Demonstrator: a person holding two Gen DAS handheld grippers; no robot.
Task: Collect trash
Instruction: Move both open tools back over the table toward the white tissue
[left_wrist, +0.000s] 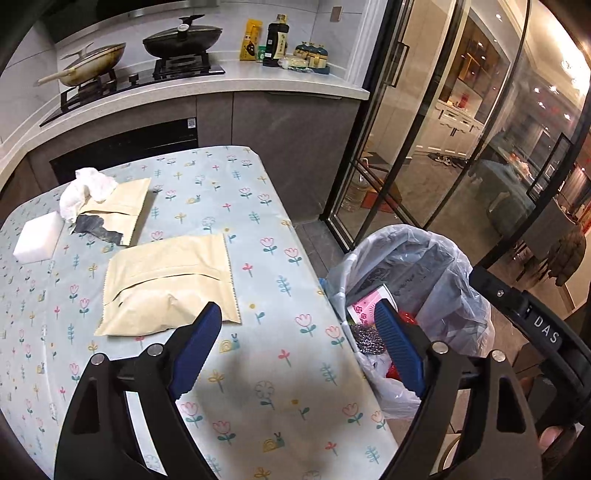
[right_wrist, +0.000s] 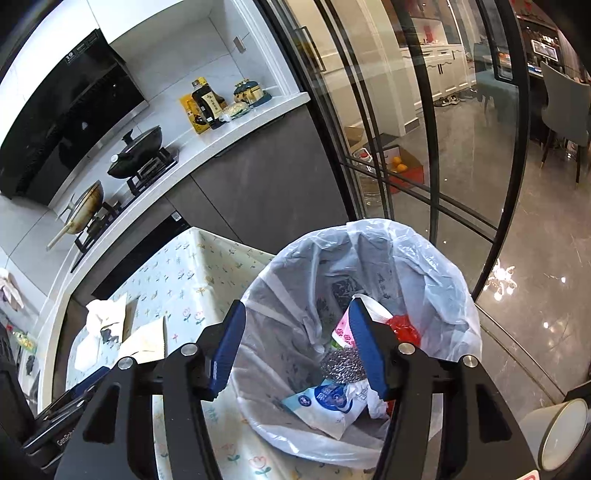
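Kitchen counters with a stove (left_wrist: 122, 77) and two pans run behind a table (left_wrist: 266, 387) covered in a pale blue cloth printed with tulips and snails; glass doors (left_wrist: 424, 147) stand off to the side.

Just ahead of the left gripper (left_wrist: 299, 339) lies a tan paper packet (left_wrist: 170, 280), flat, puffed at its near corner, with a slit flap across the middle and zigzag-cut edges; the left finger's tip overlaps its near corner in the view. Farther ahead and to the left sits a second tan packet (left_wrist: 127, 206), torn open so dark lining shows, with a crumpled white tissue (left_wrist: 86, 190) resting on its far corner. A white foam block (left_wrist: 38, 236) lies just left of them. The left gripper's blue-padded jaws stand wide apart over the table edge with nothing between them.

To that gripper's right, beside the table, is a bin (right_wrist: 369, 332) lined with a thin clear bag, its rim folded out and wrinkled. The right gripper (right_wrist: 295, 350) hangs above the bin mouth, jaws parted and gripping nothing. Below it inside the bag lie a steel scourer (right_wrist: 340, 363), a pink flowered wrapper (right_wrist: 341, 328), something red (right_wrist: 404, 328), and a white-and-blue wipes pack (right_wrist: 325, 404) nearest the gripper.

A pale round container (right_wrist: 561, 432) stands on the floor at the right gripper's lower right.
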